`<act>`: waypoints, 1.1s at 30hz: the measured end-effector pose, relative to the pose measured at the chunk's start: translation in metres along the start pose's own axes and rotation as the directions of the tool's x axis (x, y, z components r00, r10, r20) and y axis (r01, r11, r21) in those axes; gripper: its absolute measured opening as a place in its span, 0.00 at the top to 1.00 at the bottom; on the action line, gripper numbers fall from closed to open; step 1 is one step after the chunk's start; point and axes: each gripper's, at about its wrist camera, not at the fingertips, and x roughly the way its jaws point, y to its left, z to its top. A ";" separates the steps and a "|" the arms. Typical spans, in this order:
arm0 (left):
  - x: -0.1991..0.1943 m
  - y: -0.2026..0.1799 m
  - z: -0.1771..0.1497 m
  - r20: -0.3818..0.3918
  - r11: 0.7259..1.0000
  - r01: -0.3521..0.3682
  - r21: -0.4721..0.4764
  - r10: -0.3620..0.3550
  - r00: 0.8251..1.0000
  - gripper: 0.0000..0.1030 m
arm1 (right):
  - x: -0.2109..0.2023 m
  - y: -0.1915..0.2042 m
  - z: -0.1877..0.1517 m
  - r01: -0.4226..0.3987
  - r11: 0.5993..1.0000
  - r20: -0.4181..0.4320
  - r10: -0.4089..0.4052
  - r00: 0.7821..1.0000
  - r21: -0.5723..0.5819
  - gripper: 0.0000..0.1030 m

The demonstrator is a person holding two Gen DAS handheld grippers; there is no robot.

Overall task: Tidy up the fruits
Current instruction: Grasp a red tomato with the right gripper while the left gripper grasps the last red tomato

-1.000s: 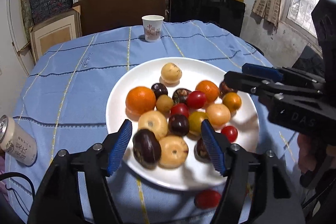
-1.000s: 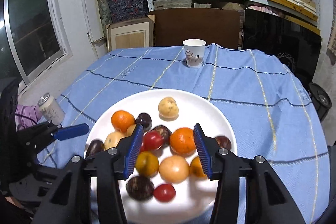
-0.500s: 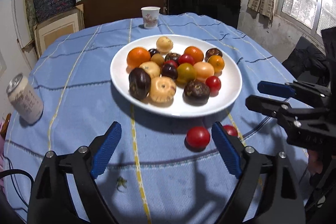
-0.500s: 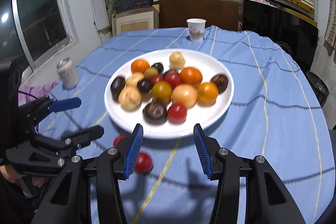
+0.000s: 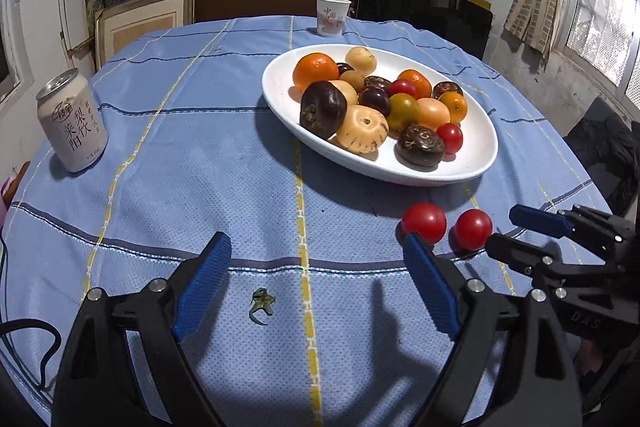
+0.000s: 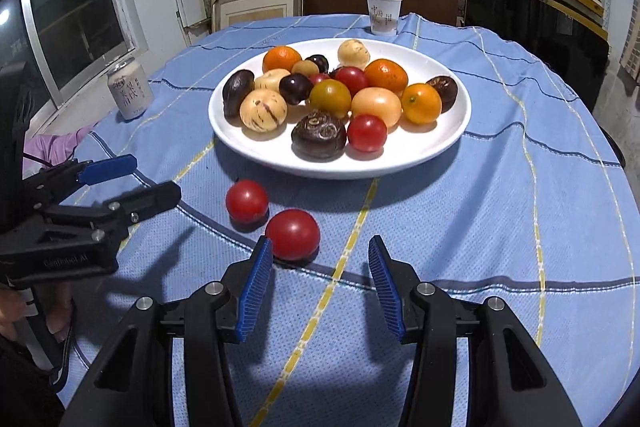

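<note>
A white plate [image 5: 280, 107] [image 6: 448, 143] holds several fruits: oranges, red and yellow tomatoes, dark purple fruits and pale striped ones. Two red tomatoes lie on the blue cloth in front of the plate, one on the left [image 5: 424, 222] [image 6: 247, 201] and one on the right [image 5: 473, 229] [image 6: 292, 233]. My left gripper [image 5: 316, 285] is open and empty above the cloth; it also shows in the right wrist view [image 6: 130, 179]. My right gripper [image 6: 320, 289] is open and empty, just behind the nearer tomato; it also shows in the left wrist view [image 5: 516, 231].
A drink can [image 5: 73, 123] [image 6: 130, 90] stands at the table's left. A paper cup [image 5: 332, 15] [image 6: 383, 14] stands at the far edge. A small green stem [image 5: 261, 305] lies on the cloth. Shelves and boxes stand behind the table.
Both grippers have pulled back from over the plate toward the table's near edge and stayed open. The two loose tomatoes on the cloth have come into view.
</note>
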 end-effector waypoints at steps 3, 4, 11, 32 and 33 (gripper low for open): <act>0.000 0.002 -0.001 -0.001 1.000 0.005 -0.006 -0.005 1.000 0.16 | 0.002 0.002 0.000 0.006 1.000 -0.006 -0.006 1.000 -0.004 0.51; 0.000 0.002 -0.001 -0.001 1.000 0.008 -0.009 -0.008 1.000 0.16 | 0.003 0.003 0.000 0.007 1.000 -0.012 -0.007 1.000 -0.006 0.51; -0.001 0.005 0.000 0.001 0.999 0.026 -0.022 -0.026 1.000 0.16 | 0.012 0.009 0.004 0.019 0.999 -0.033 -0.020 0.999 -0.027 0.51; 0.003 0.004 0.000 -0.013 0.999 0.046 -0.020 -0.047 0.999 0.16 | 0.025 0.025 0.010 0.004 0.996 -0.058 -0.009 0.998 -0.087 0.70; 0.002 0.004 0.000 -0.013 0.999 0.046 -0.020 -0.047 0.999 0.16 | 0.024 0.025 0.010 0.007 0.996 -0.053 -0.012 0.998 -0.088 0.70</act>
